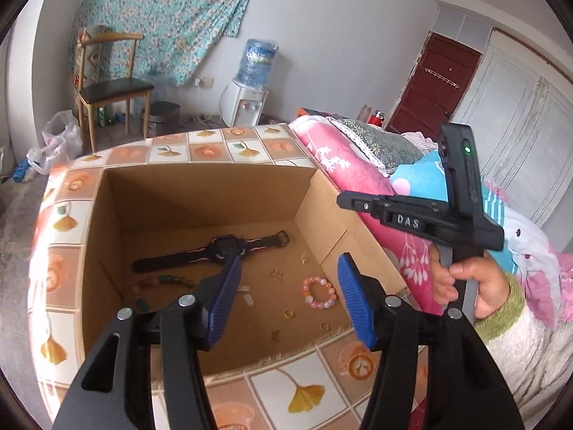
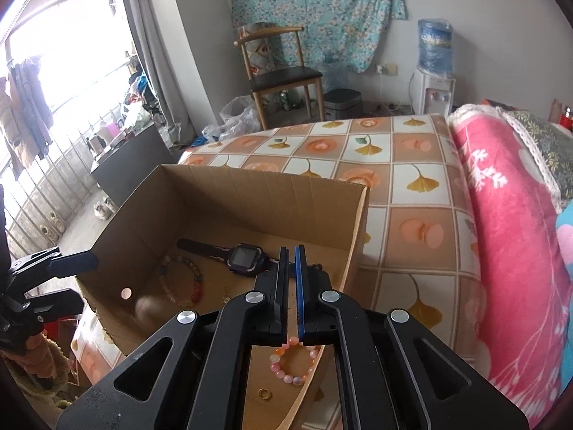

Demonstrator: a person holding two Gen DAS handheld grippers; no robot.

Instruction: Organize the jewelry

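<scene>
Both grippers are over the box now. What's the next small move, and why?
Probably lower the left gripper toward the pink bead bracelet. Its jaws are open above the cardboard box, and the bracelet lies loose on the floor between the blue pads, apart from the watch. The right gripper is shut and seems to hold nothing, so it should wait.

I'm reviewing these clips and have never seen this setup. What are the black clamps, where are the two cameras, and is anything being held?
No robot: a person holds a hand-operated clamp in each hand, each with its own camera looking along the fingers. The left gripper is open; the right gripper is shut, with nothing visible between its fingers. Both hover over a cardboard box on a tiled cloth. Inside lie a watch, a pink bead bracelet, a multicoloured bracelet and small gold rings.
</scene>
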